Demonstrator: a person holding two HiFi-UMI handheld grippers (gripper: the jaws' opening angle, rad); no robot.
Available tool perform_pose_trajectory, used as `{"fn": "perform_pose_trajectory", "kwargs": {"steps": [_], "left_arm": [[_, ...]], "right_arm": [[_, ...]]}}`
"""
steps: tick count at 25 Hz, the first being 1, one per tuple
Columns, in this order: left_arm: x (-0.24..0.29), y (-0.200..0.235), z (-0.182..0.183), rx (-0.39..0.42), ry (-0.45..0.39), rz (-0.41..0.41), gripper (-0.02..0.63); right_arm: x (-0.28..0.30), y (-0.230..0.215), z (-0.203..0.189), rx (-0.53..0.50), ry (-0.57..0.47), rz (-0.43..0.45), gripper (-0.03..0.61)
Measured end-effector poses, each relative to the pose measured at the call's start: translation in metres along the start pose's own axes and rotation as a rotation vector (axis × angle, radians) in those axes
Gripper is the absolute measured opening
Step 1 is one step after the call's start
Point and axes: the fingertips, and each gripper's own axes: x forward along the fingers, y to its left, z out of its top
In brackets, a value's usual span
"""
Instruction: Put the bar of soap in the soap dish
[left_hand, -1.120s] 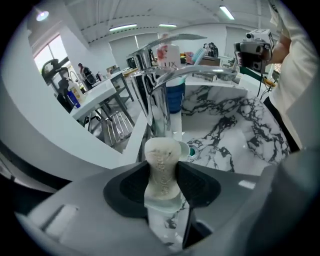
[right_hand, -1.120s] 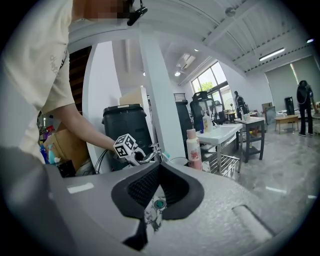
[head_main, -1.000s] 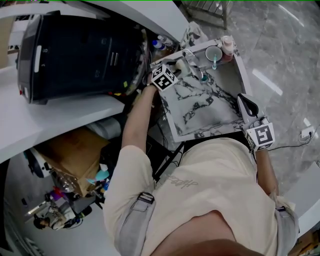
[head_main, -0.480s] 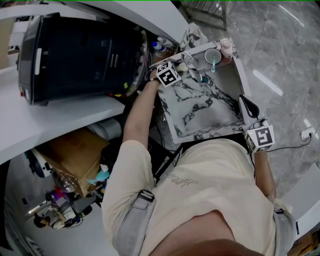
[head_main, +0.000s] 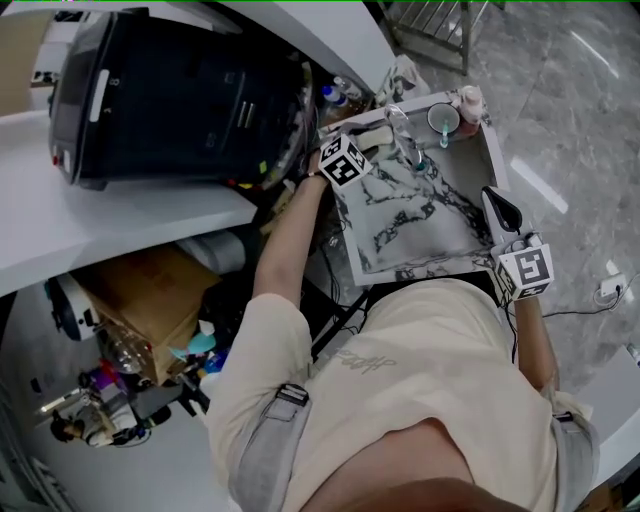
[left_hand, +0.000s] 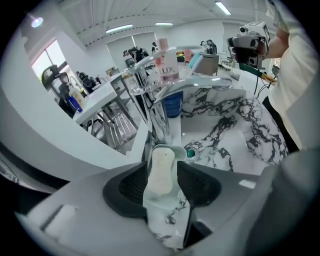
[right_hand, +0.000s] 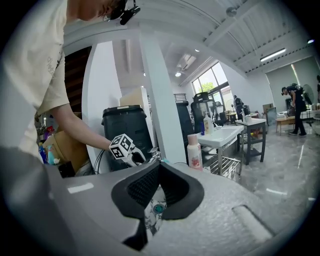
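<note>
A pale cream bar of soap (left_hand: 161, 172) lies in a light soap dish (left_hand: 176, 149) on the sink's back left corner, beside the chrome faucet (left_hand: 161, 119). My left gripper (left_hand: 162, 169) points steeply down over it. Its jaws are opening and stand on either side of the soap without pressing on it. In the head view the left gripper (head_main: 362, 143) is next to the faucet (head_main: 402, 128). My right gripper (head_main: 493, 197) rests at the sink's front right corner. Its pads (right_hand: 172, 185) meet at the tips with nothing between them.
The marble-patterned sink (head_main: 410, 215) has a teal drain (left_hand: 190, 153). A cup with a toothbrush (head_main: 443, 117) and a pink bottle (head_main: 468, 103) stand at its back right. A black bin (head_main: 180, 95) sits to the left, and a cardboard box (head_main: 150, 290) on the floor.
The head camera has shifted a little, so the sink sits further right in the picture. My left gripper has risen slightly by the faucet. My right gripper has stayed where it was.
</note>
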Motion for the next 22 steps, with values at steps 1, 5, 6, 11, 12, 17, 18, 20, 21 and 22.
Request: {"fn": "perform_pose_trajectory", "kwargs": {"steps": [1,5,6,11,12,17,18,20,21,22], "left_arm": [[-0.008,-0.001,0.001,-0.012,-0.023,0.021,0.205],[-0.047,-0.012,0.003,-0.075,-0.143,0.108,0.171],[-0.058,-0.017,0.004,-0.116,-0.185,0.119,0.167],[-0.132,-0.054,0.015,-0.442,-0.465,0.120,0.170],[-0.148,-0.059,0.018,-0.507,-0.532,0.124,0.165],[-0.235,-0.056,0.023,-0.767,-0.868,0.203,0.097],[-0.249,-0.057,0.023,-0.799,-0.918,0.210,0.094],[-0.271,-0.064,0.020,-0.825,-0.976,0.218,0.099],[-0.280,-0.068,0.018,-0.821,-0.987,0.226,0.093],[-0.288,-0.071,0.017,-0.810,-0.992,0.237,0.089]], "right_arm": [[0.002,0.004,0.003,-0.012,-0.002,0.006,0.002],[0.009,0.022,0.019,-0.052,-0.025,0.018,0.002],[0.009,0.027,0.025,-0.061,-0.034,0.021,0.001],[0.006,0.056,0.051,-0.107,-0.074,0.032,0.001],[0.004,0.061,0.056,-0.117,-0.085,0.034,0.001],[0.004,0.083,0.089,-0.184,-0.156,0.052,0.001],[0.003,0.087,0.094,-0.193,-0.165,0.053,0.000],[0.001,0.095,0.101,-0.202,-0.178,0.058,0.000],[0.000,0.099,0.104,-0.199,-0.186,0.063,0.001],[-0.001,0.104,0.107,-0.196,-0.195,0.069,0.001]]}}
